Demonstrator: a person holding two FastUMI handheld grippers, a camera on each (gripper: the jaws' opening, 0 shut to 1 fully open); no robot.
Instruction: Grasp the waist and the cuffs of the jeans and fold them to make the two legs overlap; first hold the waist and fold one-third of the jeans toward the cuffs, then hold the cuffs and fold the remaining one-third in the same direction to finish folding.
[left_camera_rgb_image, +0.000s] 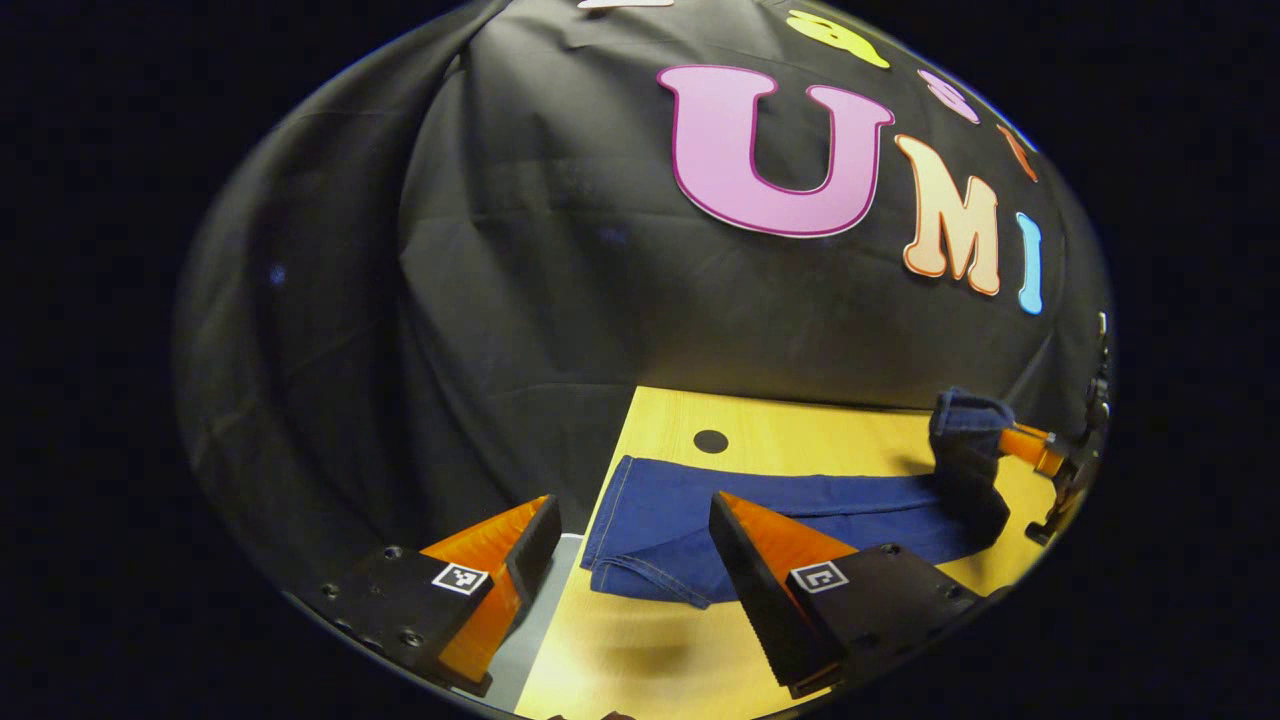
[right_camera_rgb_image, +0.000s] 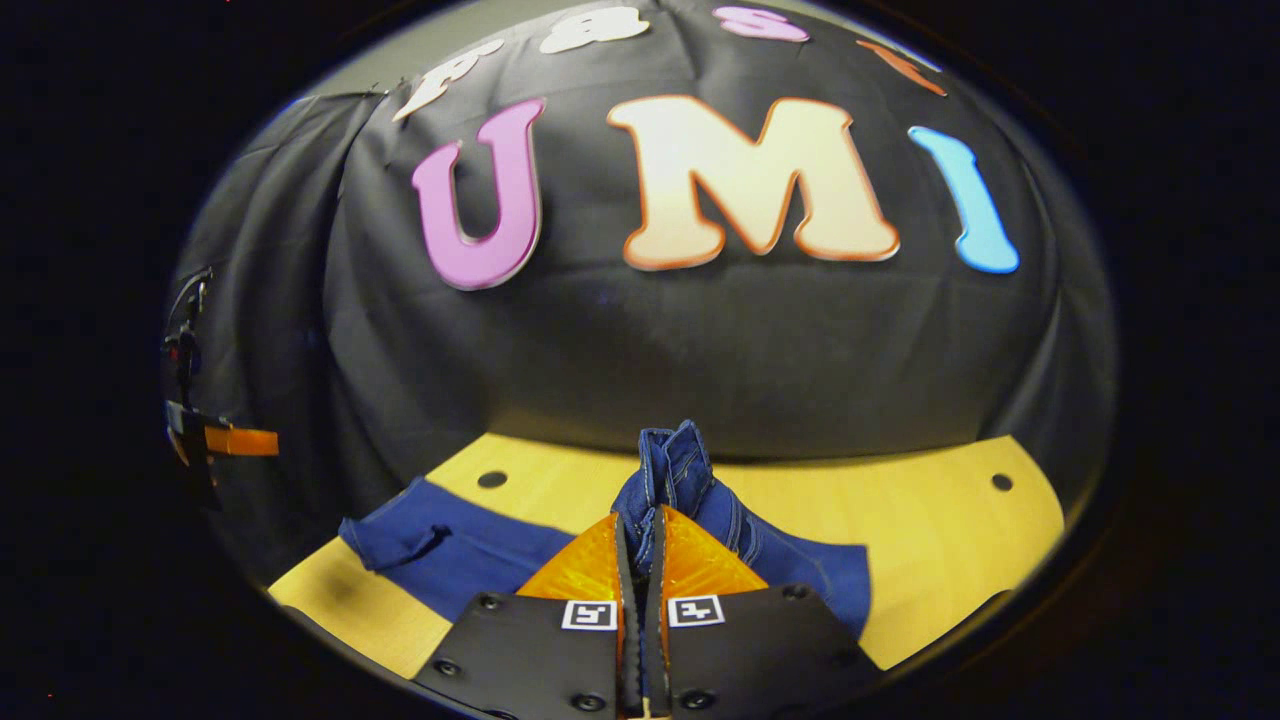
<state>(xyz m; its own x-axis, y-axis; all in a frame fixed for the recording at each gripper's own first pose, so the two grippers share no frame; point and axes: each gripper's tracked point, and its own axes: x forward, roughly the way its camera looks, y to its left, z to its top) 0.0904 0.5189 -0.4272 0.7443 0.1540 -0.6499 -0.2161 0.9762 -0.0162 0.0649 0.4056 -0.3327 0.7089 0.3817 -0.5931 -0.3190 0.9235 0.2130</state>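
While your left gripper (left_camera_rgb_image: 630, 540) hangs with its fingers spread wide and nothing between them, the jeans (left_camera_rgb_image: 760, 515) lie flat on the table (left_camera_rgb_image: 800, 430) just ahead of it, the hemmed end nearest its fingertips. Beyond that, at the far right of the left gripper view, your right gripper (left_camera_rgb_image: 1035, 450) pinches a bunch of the denim and holds it raised off the table.

From the right gripper view, your right gripper (right_camera_rgb_image: 641, 545) has its fingers pressed together on a fold of the jeans (right_camera_rgb_image: 690, 480), which stands up just past the tips. To either side of it the cloth drops back to the table (right_camera_rgb_image: 930, 540), running left toward the other end. Your left gripper (right_camera_rgb_image: 235, 440) shows far off at the left edge.
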